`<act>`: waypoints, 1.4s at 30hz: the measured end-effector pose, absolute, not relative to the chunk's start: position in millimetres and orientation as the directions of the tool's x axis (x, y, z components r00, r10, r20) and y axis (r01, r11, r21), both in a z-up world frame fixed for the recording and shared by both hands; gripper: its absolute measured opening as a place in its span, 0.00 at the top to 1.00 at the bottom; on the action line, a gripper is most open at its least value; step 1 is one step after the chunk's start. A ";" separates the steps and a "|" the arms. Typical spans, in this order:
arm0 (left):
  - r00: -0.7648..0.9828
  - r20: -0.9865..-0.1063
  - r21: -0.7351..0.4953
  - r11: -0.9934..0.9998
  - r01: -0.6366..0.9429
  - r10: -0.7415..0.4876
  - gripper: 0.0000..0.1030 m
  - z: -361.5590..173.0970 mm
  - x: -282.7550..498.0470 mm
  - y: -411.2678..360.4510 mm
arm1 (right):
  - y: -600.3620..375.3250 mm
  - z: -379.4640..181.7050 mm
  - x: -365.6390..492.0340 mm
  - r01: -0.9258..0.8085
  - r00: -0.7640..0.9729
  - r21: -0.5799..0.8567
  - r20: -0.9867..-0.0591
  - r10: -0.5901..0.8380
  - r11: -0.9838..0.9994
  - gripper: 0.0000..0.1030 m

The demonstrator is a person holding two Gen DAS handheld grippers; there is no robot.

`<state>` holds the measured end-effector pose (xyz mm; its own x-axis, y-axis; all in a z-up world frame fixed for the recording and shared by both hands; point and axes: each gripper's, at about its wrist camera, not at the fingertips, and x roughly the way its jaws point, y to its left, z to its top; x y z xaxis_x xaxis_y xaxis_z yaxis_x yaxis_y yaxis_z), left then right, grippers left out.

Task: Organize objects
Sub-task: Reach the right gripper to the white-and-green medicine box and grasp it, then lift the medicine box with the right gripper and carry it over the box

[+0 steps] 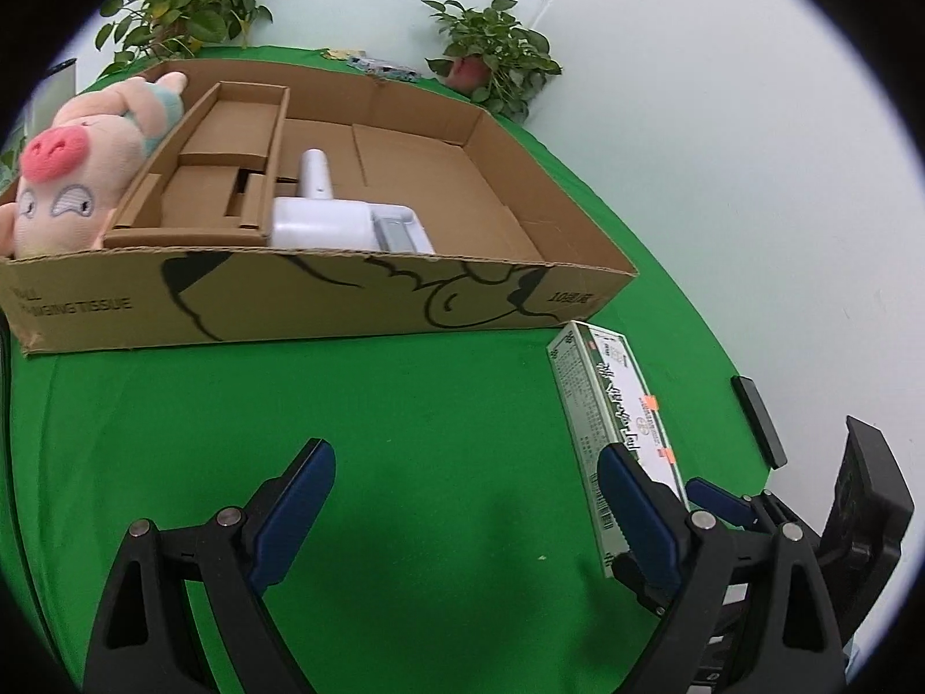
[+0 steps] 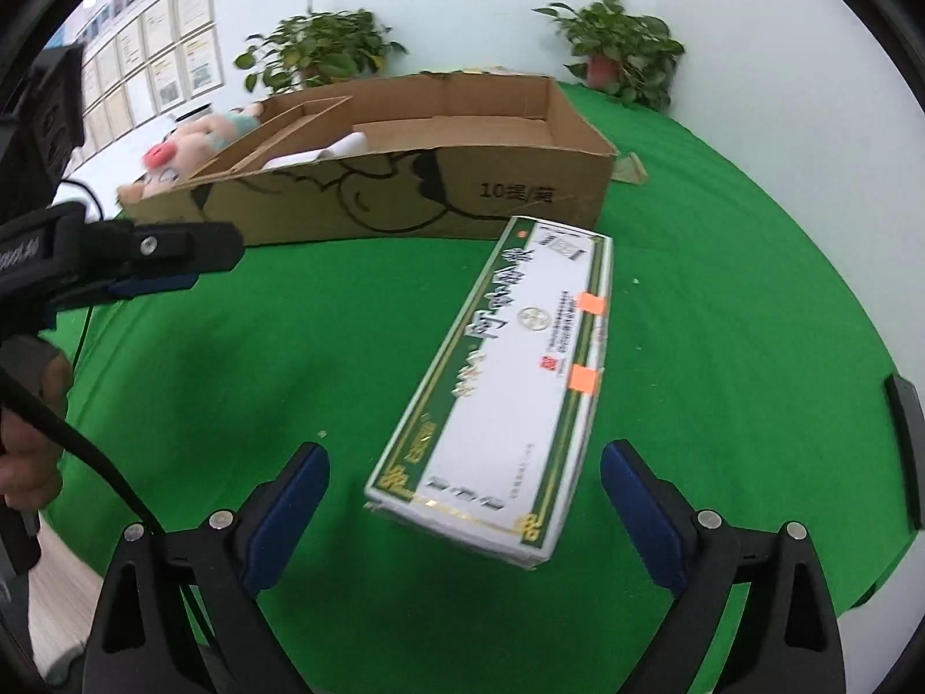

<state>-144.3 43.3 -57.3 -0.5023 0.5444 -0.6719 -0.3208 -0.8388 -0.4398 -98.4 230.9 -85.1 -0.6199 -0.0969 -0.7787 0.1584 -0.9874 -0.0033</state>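
Note:
A long green-and-white box (image 2: 503, 381) lies flat on the green table, just in front of my open right gripper (image 2: 465, 465), whose jaws stand either side of its near end without touching. It also shows in the left wrist view (image 1: 613, 422), to the right of my open, empty left gripper (image 1: 465, 462). A shallow cardboard box (image 1: 324, 301) holds a pink pig plush (image 1: 75, 168), a white handheld device (image 1: 341, 220) and a cardboard insert (image 1: 219, 156). The cardboard box also shows in the right wrist view (image 2: 462, 191).
Two potted plants (image 1: 185, 6) (image 1: 497, 52) stand at the table's far edge by the wall. The left gripper's body (image 2: 115, 260) reaches in from the left in the right wrist view. Green cloth (image 1: 376, 405) lies between the grippers and the cardboard box.

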 end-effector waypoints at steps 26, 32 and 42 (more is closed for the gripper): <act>-0.309 -0.655 -0.589 -0.723 -0.362 0.689 0.11 -92.9 -128.8 73.0 | 186.4 -90.3 -81.1 0.330 -0.589 0.025 -0.776 -0.227 -0.944 0.21; -0.332 -0.656 -0.562 -0.732 -0.385 0.678 0.13 -93.2 -119.6 75.4 | 173.5 -95.5 -79.0 0.371 -0.574 0.021 -0.781 -0.247 -0.928 0.38; -0.344 -0.661 -0.576 -0.745 -0.338 0.667 0.37 -96.1 -118.0 68.5 | 185.9 -95.3 -87.6 0.330 -0.521 0.199 -0.777 -0.354 -0.923 0.39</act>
